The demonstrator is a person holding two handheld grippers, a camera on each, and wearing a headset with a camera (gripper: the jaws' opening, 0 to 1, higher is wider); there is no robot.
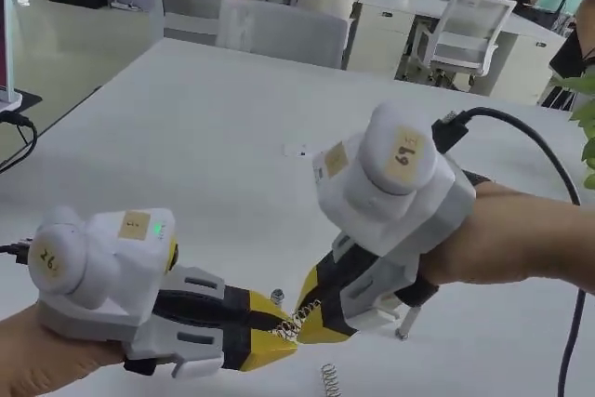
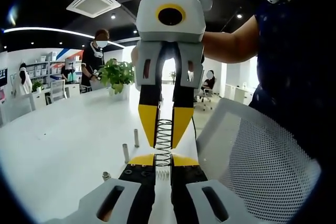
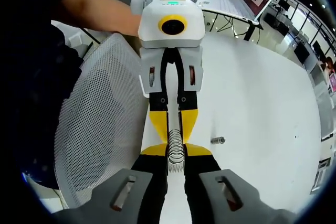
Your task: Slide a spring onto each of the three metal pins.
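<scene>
Left gripper [image 1: 277,339] and right gripper [image 1: 311,315] meet tip to tip over the white table [image 1: 214,137]. 1 spring [image 2: 164,148] runs between them: left fingers [image 2: 140,160] are pinched shut on 1 end, right fingers [image 2: 148,121] are pinched shut on the other. In the left gripper view, far pin [image 2: 136,137] and near pin [image 2: 125,153] stand upright on the table just left of the spring, with a short metal stub [image 2: 106,176] near them. 2nd spring [image 1: 330,378] lies loose on the table below the fingertips in the head view.
</scene>
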